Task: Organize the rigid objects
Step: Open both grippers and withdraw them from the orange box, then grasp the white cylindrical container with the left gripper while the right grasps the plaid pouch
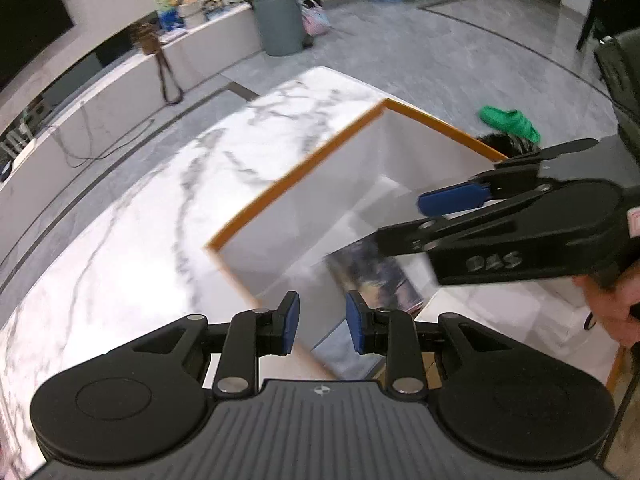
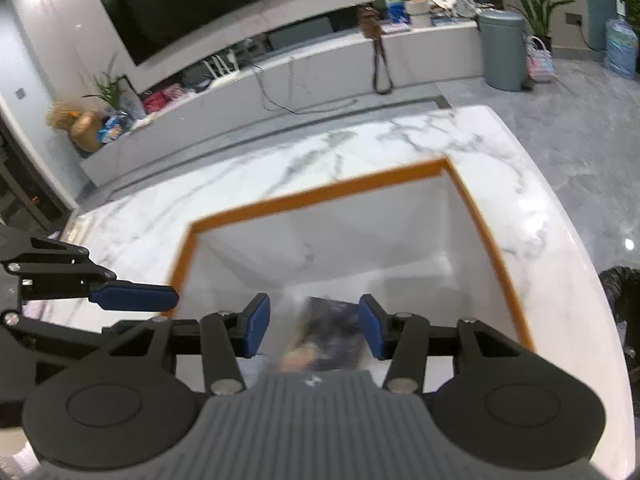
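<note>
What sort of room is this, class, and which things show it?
Probably a home living room: a wall-mounted television above a long low media console, a marble-topped table, and a potted plant.

We hold our left gripper [image 1: 322,322] and right gripper [image 2: 314,326] tilted downward, side by side, jaws parted and empty.

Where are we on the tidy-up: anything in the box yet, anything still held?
Done: one dark printed flat item, blurred and hard to identify, lies inside the orange-rimmed white box. In hand: nothing; the right tongs are open above it, and the left tongs are open and empty over the box's edge. Left: no other loose item shows on the marble table in these views.
</note>
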The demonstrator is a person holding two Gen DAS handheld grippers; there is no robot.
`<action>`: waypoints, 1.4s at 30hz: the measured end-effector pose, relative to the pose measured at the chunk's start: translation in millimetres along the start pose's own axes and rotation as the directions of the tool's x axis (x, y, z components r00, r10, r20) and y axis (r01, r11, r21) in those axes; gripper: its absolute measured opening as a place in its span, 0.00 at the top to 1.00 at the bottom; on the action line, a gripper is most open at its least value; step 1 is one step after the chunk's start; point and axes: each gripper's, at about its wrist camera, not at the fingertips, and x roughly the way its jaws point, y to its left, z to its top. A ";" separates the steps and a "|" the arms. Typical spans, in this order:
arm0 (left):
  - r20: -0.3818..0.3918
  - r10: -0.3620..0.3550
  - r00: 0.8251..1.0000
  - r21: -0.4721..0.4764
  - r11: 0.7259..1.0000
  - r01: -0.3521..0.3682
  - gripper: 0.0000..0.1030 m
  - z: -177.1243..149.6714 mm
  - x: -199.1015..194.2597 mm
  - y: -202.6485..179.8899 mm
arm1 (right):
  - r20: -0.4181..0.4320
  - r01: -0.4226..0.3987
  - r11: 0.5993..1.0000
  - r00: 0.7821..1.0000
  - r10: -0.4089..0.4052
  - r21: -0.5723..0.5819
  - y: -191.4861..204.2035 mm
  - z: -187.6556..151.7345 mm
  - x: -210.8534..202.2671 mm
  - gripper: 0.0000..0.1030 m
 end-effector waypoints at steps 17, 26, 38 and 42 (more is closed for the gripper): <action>-0.058 0.105 0.993 -0.103 0.989 -0.110 0.67 -132.2 -38.2 91.7 | -0.136 -0.189 0.947 0.978 0.157 -0.260 157.4 -26.1 -1.1 0.41; -0.090 0.077 0.993 -0.078 0.993 -0.084 0.52 -191.2 -21.1 117.4 | -0.309 -0.114 0.945 0.951 0.014 -0.307 192.4 -54.6 61.1 0.39; -0.055 -0.002 0.999 -0.060 0.998 -0.002 0.36 -211.5 -13.4 133.1 | -0.369 -0.084 0.934 0.928 -0.053 -0.346 215.5 -66.3 99.8 0.36; -0.082 -0.016 0.997 0.022 1.000 0.017 0.27 -212.9 -8.5 123.6 | -0.383 -0.098 0.933 0.922 -0.045 -0.346 217.4 -69.5 107.1 0.36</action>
